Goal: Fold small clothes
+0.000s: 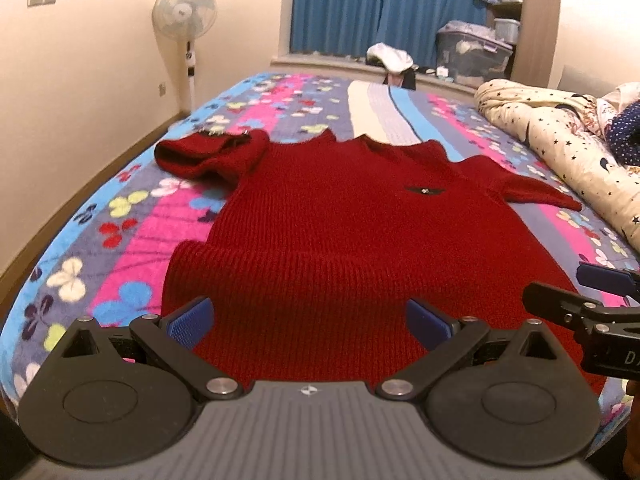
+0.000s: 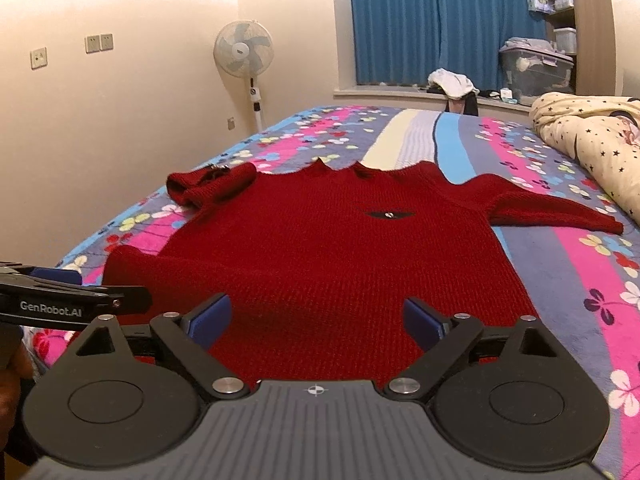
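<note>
A small dark red knit sweater (image 1: pixel 320 216) lies flat, front up, on the floral bedspread (image 1: pixel 120 216), hem nearest me, collar far. Its left sleeve (image 1: pixel 212 152) is bunched up; its right sleeve (image 1: pixel 532 192) lies stretched out to the right. It also shows in the right wrist view (image 2: pixel 328 248). My left gripper (image 1: pixel 308 320) is open and empty above the hem's left part. My right gripper (image 2: pixel 316 320) is open and empty above the hem's right part. The right gripper's fingers (image 1: pixel 560 304) show at the right edge of the left wrist view; the left gripper (image 2: pixel 80 300) shows at the left edge of the right wrist view.
A rolled cream quilt with stars (image 1: pixel 560 136) lies along the bed's right side. A standing fan (image 1: pixel 186 16) is by the left wall. Blue curtains (image 1: pixel 380 4), a windowsill with clothes (image 1: pixel 390 58) and storage boxes (image 1: pixel 472 52) are behind the bed.
</note>
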`<state>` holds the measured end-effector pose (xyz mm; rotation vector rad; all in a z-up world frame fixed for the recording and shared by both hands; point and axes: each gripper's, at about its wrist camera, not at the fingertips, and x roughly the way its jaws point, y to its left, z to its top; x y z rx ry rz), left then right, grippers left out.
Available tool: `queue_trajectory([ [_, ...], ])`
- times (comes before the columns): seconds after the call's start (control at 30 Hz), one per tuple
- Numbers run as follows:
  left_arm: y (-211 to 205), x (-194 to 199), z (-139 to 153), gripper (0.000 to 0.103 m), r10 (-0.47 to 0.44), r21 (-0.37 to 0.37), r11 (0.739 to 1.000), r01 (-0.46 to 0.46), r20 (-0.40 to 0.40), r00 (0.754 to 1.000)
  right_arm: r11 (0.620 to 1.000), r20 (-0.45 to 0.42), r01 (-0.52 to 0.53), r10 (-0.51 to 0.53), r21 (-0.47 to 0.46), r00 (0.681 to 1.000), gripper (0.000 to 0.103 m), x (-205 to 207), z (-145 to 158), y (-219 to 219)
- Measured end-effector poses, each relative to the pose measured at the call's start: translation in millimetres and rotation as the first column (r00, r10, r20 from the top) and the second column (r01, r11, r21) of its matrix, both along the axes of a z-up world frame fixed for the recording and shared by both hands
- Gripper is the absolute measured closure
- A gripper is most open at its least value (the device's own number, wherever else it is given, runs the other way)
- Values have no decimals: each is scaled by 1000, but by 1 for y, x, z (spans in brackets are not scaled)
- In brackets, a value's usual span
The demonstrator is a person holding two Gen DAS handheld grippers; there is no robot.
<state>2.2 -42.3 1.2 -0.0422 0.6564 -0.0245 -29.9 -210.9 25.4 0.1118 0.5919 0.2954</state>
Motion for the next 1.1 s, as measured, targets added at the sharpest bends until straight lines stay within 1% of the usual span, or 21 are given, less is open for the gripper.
queue_trajectory([
  [0.07, -1, 1, -1, 1, -48, -18, 999, 48, 3, 999, 1000, 14, -2, 2, 5, 1000, 12, -1, 1, 1],
  [0.13, -4, 1, -3, 1, -63, -18, 998, 63, 2, 998, 1000, 24, -1, 1, 12, 1000, 12, -2, 2, 2],
  [0.23, -6, 0, -3, 1, -38, 12, 999, 38, 21, 999, 1000, 29, 6, -6, 23, 1000, 12, -2, 3, 1],
  [0.3, -5, 1, -3, 1, -23, 17, 1000, 23, 28, 999, 1000, 31, 4, -4, 17, 1000, 12, -2, 4, 4],
  [0.4, -2, 2, -5, 1, -15, 13, 1000, 15, 25, 1000, 999, 42, 1, 1, -51, 999, 12, -2, 2, 9],
  [0.43, -1, 2, -5, 1, -21, 7, 1000, 21, 20, 1000, 998, 41, 3, -1, -60, 999, 11, -1, 1, 10],
  [0.47, -2, 2, -6, 1, -30, 8, 1000, 30, 15, 999, 998, 34, 4, -2, -56, 999, 8, -1, 1, 9],
  [0.53, -6, 1, -8, 1, -45, 42, 998, 44, 12, 999, 999, 21, 7, -6, -39, 1000, 7, 1, 0, 7],
  [0.67, -9, -2, -7, 1, -33, 70, 997, 31, 33, 999, 999, -3, 23, -24, -42, 1000, 5, 3, -3, 6],
  [0.73, -8, -3, -7, 1, -23, 65, 998, 21, 36, 999, 999, -15, 27, -28, -41, 1000, 5, 4, -4, 6],
  [0.93, -5, 1, -8, 1, -22, 23, 999, 22, -6, 1000, 998, -10, 25, -26, -62, 1000, 5, 4, -6, 10],
  [1.1, -6, 1, -8, 1, -21, 50, 999, 22, -6, 1000, 998, -28, 25, -27, -58, 999, 5, 7, -7, 11],
])
